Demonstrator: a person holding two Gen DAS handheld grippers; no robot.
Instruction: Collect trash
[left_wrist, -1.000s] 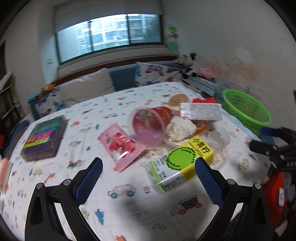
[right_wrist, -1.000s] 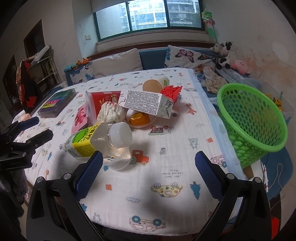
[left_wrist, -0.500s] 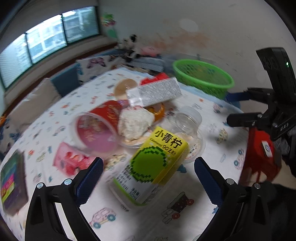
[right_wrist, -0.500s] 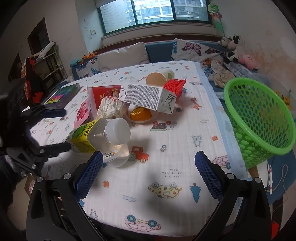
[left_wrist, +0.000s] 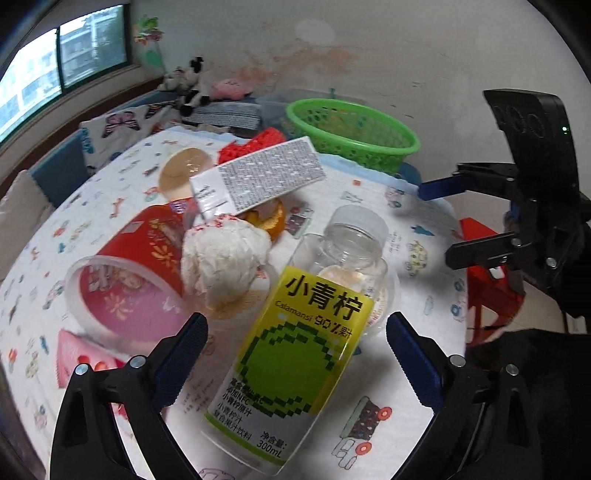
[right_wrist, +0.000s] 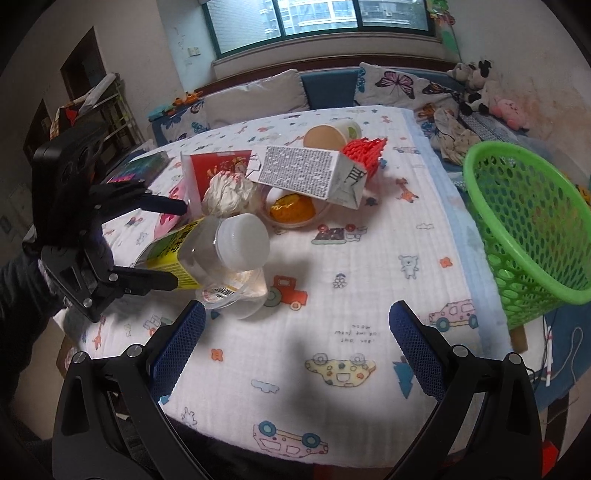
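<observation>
As left claw (left_wrist: 295, 354) closes in on juice bottle (left_wrist: 295, 350), jaws spread astride it | right claw (right_wrist: 297, 341) released, idle | grasp next, basket (right_wrist: 528, 236) empty

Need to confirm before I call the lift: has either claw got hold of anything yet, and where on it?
Nothing is held. The left claw is open, straddling the labelled body of the lime juice bottle; the right claw is open over bare tablecloth.

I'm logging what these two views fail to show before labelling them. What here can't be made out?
- Bottle base: cut off at the bottom edge of the left wrist view; behind the left gripper in the right wrist view.
- Green basket inside: right wrist view shows only its mesh wall; blurred in the left.
- Pink packet: mostly behind the red cup and a finger.
- Dark box: too small to read.
</observation>
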